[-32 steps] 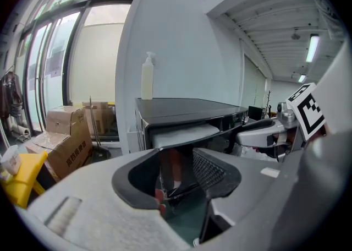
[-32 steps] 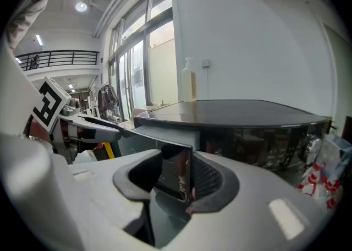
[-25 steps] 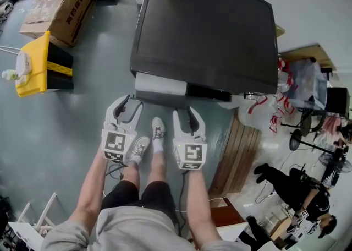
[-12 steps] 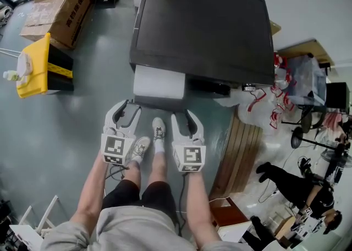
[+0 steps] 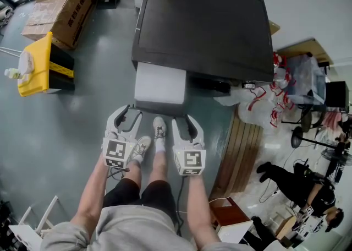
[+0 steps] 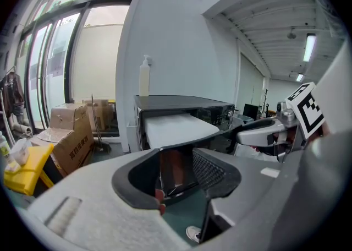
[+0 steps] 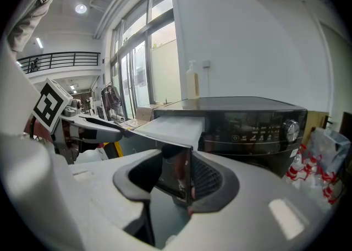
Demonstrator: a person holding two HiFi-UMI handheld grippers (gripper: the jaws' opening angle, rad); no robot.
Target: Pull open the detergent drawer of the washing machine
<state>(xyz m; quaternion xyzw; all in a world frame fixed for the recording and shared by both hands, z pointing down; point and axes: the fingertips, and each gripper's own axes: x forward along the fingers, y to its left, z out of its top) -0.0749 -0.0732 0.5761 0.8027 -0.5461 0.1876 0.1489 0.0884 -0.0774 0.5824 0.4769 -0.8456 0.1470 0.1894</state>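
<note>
**Position.** The detergent drawer (image 5: 160,86) is seen drawn well out of the washing machine (image 5: 203,24). Its pale top is exposed just ahead of both claws.

**Claws.**
- The left claw (image 5: 127,113) is closed part-way and clamped on the left end of the drawer's dark front panel (image 6: 176,170).
- The right claw (image 5: 184,120) is clamped likewise on the right end.
- In both gripper views the panel is held edge-on between the pads.

**Step.** The pull is judged under way, probably with little travel left.
- The pull is best taken straight back along the drawer's own line.
- Both claws should be drawn evenly, so the drawer is not skewed on its runners.
- The panel looks thin and glossy, so slip is possible and the pads should be held square to it.
- Force should be eased as soon as a stop is felt.

**Edges and room.**
- The person's shoes (image 5: 158,129) and legs are close behind the claws, so backward room is set by stance.
- Wooden slats (image 5: 239,148) lie near, to the right of the right claw.
- A yellow bin (image 5: 34,71) stands well to the left of the left claw, with floor (image 5: 82,129) between them.
- The machine's front edge runs just ahead of the right claw, beside the drawer.
</note>
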